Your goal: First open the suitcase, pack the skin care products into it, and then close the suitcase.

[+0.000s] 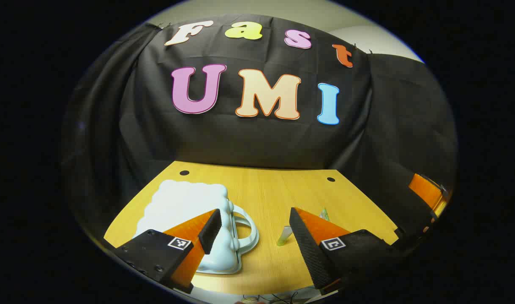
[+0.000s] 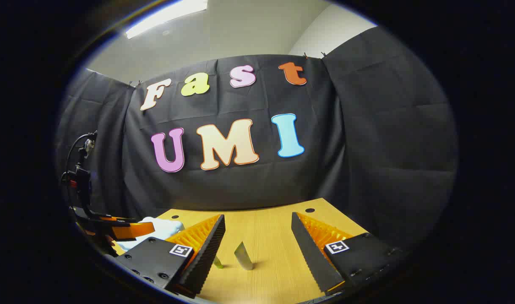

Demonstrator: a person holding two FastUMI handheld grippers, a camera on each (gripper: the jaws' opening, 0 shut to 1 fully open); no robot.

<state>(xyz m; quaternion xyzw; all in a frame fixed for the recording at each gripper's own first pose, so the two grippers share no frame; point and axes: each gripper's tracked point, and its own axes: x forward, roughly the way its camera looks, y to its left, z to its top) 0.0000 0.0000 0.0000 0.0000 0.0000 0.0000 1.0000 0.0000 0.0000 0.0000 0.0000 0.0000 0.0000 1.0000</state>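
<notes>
Left gripper (image 1: 254, 230): jaws wide, empty; closed suitcase (image 1: 189, 219) behind left jaw. Right gripper (image 2: 257, 240): jaws wide, empty; tube (image 2: 243, 255) between them on table (image 2: 274, 228).

Both grippers (image 1: 254, 234) (image 2: 257, 245) have black bodies with screws, orange ribbed jaws, and square black-and-white markers.

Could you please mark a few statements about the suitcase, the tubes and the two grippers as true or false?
1. The suitcase lies closed on the table. True.
2. The left gripper is clamped on the suitcase handle. False: its fingers stand apart, holding nothing.
3. A tube stands on the table ahead of the right gripper. True.
4. The right gripper holds a tube. False: it is open and empty.
</notes>
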